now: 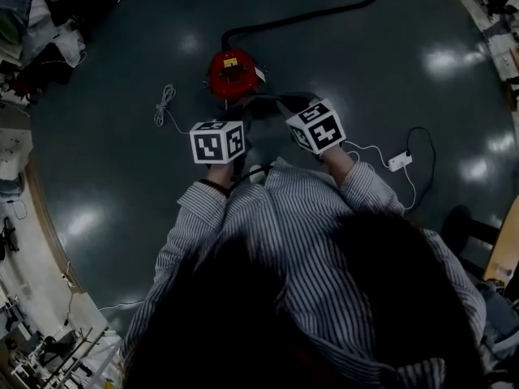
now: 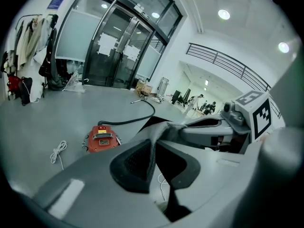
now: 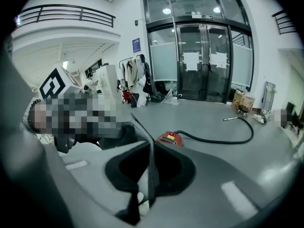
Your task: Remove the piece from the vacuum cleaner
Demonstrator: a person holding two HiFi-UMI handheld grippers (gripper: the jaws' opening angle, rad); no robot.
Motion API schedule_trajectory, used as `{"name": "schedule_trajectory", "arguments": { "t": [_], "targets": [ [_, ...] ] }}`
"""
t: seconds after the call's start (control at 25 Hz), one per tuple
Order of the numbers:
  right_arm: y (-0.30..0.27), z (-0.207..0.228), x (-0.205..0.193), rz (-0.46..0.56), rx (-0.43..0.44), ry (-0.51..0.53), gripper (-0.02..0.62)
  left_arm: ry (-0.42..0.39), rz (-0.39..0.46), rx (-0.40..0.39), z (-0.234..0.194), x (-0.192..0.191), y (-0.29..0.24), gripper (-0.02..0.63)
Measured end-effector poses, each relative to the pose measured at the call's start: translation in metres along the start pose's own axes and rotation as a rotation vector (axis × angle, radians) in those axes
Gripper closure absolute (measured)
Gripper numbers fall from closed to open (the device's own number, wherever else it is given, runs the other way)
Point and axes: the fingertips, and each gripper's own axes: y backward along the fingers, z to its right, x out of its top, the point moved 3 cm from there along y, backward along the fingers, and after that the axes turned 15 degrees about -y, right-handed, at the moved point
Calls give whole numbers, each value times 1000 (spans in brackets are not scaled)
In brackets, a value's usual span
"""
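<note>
The red vacuum cleaner [image 1: 233,73] stands on the dark floor just ahead of both grippers, and it also shows as the vacuum [image 2: 101,138] and the vacuum [image 3: 171,137]. A thin grey sheet-like piece [image 2: 166,128] is stretched in the air between the two grippers, clear of the vacuum. My left gripper [image 2: 153,147] is shut on one end of it. My right gripper [image 3: 151,148] is shut on the other end of the piece [image 3: 141,127]. In the head view the left gripper [image 1: 243,124] and right gripper [image 1: 292,113] are close together, pointing at the vacuum.
A black hose [image 1: 324,10] runs from the vacuum to the far right. A coiled white cable [image 1: 165,104] lies to the vacuum's left, and a white plug block [image 1: 399,161] with cord lies to the right. Clutter lines the left edge. Glass doors [image 3: 204,56] stand behind.
</note>
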Motion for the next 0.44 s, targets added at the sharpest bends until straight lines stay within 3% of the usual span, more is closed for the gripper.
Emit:
{"name": "schedule_trajectory", "arguments": {
  "t": [0.44],
  "targets": [
    [0, 9, 8, 19, 0, -25, 569, 27, 13, -19, -1, 8, -7, 575]
  ]
}}
